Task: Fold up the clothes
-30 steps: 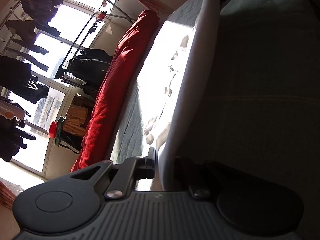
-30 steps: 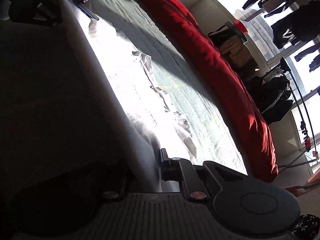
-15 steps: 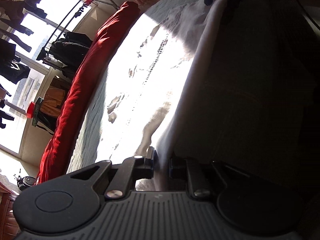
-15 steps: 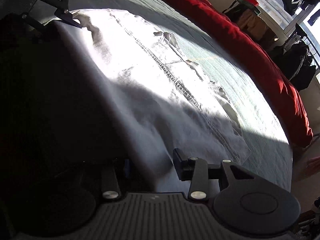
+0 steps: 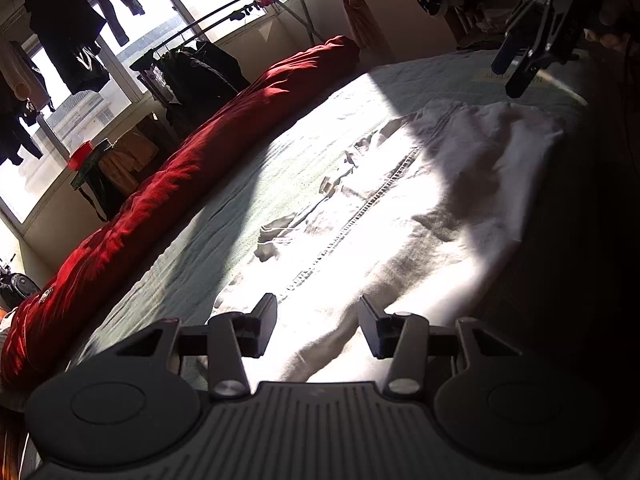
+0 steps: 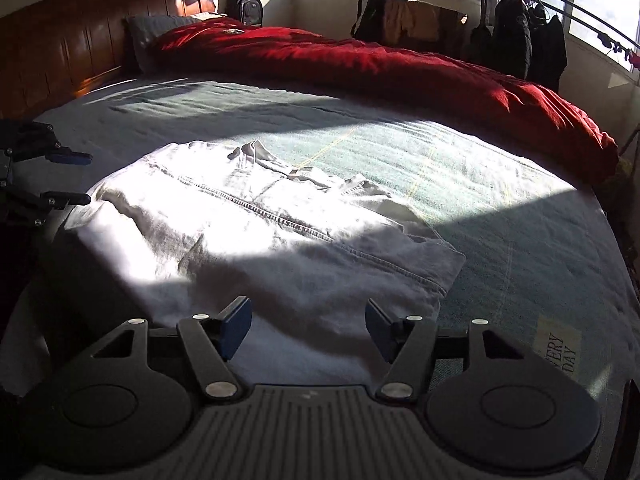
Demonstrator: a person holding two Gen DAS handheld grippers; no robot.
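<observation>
Only readable thing I can spot is a pale label (image 6: 559, 349) printed or sewn on the green bedsheet (image 6: 500, 240), near the right edge of the right wrist view. It reads "ERY" over "DAY" (probably part of a longer phrase, the first letters are cut off). The same label (image 5: 516, 76) shows in the left wrist view, but there it's too blurry to read.
</observation>
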